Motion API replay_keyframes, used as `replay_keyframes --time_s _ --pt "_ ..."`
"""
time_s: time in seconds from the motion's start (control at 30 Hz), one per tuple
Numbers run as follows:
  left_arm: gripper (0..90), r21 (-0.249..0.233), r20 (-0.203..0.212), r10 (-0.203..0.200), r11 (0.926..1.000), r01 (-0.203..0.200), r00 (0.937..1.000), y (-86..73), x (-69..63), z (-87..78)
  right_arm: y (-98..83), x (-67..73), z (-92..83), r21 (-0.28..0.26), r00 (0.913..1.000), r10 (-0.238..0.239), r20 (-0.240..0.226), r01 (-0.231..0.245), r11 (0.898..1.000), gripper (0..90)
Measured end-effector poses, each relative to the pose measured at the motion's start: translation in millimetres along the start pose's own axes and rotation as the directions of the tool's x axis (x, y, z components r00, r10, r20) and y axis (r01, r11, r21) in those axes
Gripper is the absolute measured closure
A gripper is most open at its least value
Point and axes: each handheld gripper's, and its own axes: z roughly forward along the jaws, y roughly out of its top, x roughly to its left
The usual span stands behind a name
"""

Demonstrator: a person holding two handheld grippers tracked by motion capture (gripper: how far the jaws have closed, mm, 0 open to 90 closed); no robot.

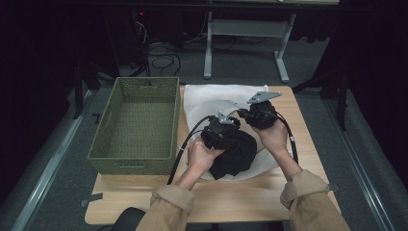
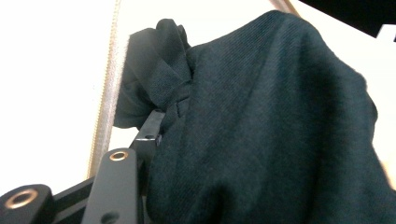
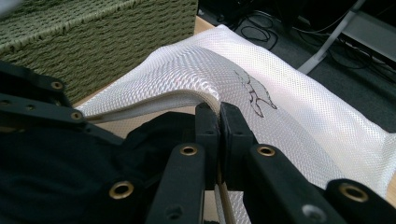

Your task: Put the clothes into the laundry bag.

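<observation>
Jaws of the right gripper (image 3: 219,116) are clenched on the lifted edge of the white mesh bag (image 3: 289,121). Left gripper (image 2: 154,130) grasps the black garment (image 2: 271,130), bunched between its jaws

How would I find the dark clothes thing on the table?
Start at the green woven basket on the table's left. Just right of it lies a white mesh bag. The black bundled cloth sits at its near edge: the one dark, crumpled thing there.
</observation>
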Motion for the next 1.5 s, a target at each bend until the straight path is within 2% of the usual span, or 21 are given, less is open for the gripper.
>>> replay_keyframes --time_s 0.13,0.27,0.57,0.83,1.0,1.2,1.37,1.5 --pt "45.9 -0.002 -0.022 -0.011 0.9999 0.011 0.9997 0.1 1.6 5.2 0.0 -0.3 0.6 0.001 1.0000 -0.002 0.004 0.002 1.000 88.1" --pt "45.9 -0.025 -0.052 -0.021 0.9995 0.019 0.9984 0.0 2.6 9.2 -0.3 -0.4 0.8 0.006 0.9999 -0.010 0.003 0.010 1.000 88.1" --pt "45.2 -0.024 -0.080 -0.051 0.9985 0.049 0.9955 -1.6 8.2 22.7 0.2 1.8 2.1 0.015 0.9999 -0.017 0.003 0.017 1.000 88.1" --pt "41.8 -0.021 -0.060 -0.125 0.9920 0.124 0.9903 -12.9 19.5 35.9 -1.2 1.5 6.6 0.029 1.0000 -0.007 0.002 0.007 1.000 88.1" --pt "35.3 -0.024 -0.051 -0.132 0.9911 0.131 0.9899 -14.9 21.9 38.2 -0.9 2.4 8.5 0.037 1.0000 -0.009 0.001 0.009 0.999 88.1" --pt "24.8 -0.010 -0.033 -0.118 0.9930 0.118 0.9925 -14.4 20.9 31.9 -1.5 2.9 10.4 0.040 0.9999 -0.012 0.009 0.011 0.999 88.1" --pt "19.4 -0.036 -0.029 -0.102 0.9943 0.101 0.9944 -13.0 17.7 17.4 -0.6 4.2 11.3 0.040 0.9998 -0.016 0.014 0.016 0.999 88.1" --pt "19.3 -0.064 -0.010 -0.095 0.9935 0.094 0.9955 -10.7 16.3 4.4 -0.4 5.0 12.6 0.044 0.9997 -0.016 0.015 0.016 0.999 88.1"
